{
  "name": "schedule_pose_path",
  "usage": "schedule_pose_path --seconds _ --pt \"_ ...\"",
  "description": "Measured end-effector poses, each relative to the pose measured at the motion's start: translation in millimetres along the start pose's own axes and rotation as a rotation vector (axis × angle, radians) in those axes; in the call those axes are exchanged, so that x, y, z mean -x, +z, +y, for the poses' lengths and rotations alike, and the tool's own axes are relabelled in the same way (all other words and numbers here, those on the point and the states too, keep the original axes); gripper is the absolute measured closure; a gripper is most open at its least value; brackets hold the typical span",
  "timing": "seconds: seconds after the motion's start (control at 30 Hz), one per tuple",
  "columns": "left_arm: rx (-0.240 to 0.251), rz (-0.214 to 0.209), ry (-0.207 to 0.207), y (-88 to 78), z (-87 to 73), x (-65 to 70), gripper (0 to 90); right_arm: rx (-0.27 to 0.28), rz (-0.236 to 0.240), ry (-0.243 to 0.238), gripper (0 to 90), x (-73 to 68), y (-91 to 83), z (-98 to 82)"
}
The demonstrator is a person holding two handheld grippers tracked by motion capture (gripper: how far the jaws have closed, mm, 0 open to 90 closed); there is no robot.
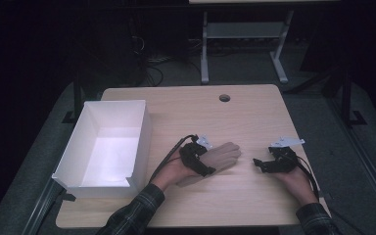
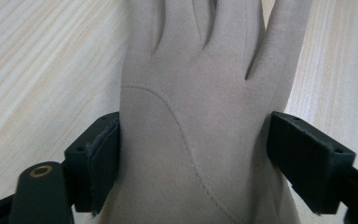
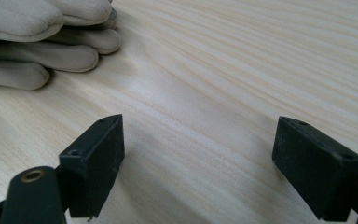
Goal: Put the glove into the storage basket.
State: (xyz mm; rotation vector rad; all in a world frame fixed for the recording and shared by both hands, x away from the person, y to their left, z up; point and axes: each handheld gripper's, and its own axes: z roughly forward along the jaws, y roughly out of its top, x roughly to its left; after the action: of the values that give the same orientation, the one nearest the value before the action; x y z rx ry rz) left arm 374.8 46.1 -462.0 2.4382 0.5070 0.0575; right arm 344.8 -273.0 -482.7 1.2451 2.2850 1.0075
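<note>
A beige glove [image 1: 223, 155] lies flat on the wooden table [image 1: 245, 122], fingers pointing right toward my other hand. My left gripper [image 1: 206, 165] is low over its cuff end. In the left gripper view the glove [image 2: 191, 107] fills the gap between the two black pads [image 2: 98, 158], which stand wide at its edges without squeezing the cloth. My right gripper [image 1: 259, 164] rests to the right of the glove, jaws open over bare wood [image 3: 198, 154]. The glove's fingertips [image 3: 42, 42] lie a short way ahead of it, at the upper left of the right gripper view.
A white open-topped box [image 1: 144, 129] stands at the table's left side. A round cable hole [image 1: 224, 98] sits near the far edge. Beyond the table is dark floor with a white desk frame [image 1: 204, 49].
</note>
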Motion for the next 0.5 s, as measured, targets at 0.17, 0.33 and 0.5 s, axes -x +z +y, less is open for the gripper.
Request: schedule_pose_path --seconds 0.17,0.33,0.5 --pt "0.003 -0.039 0.01 -2.9 0.3 2.5 37.2 0.0 0.0 0.0 16.4 0.0 0.0 0.0" --pt "-0.003 -0.102 0.001 -4.5 0.4 2.9 60.0 0.001 0.0 -0.003 16.4 -0.1 0.2 0.0" --pt "-0.013 -0.109 -0.021 -5.8 1.9 4.2 66.4 0.001 0.001 -0.002 16.4 -0.2 0.1 0.1"
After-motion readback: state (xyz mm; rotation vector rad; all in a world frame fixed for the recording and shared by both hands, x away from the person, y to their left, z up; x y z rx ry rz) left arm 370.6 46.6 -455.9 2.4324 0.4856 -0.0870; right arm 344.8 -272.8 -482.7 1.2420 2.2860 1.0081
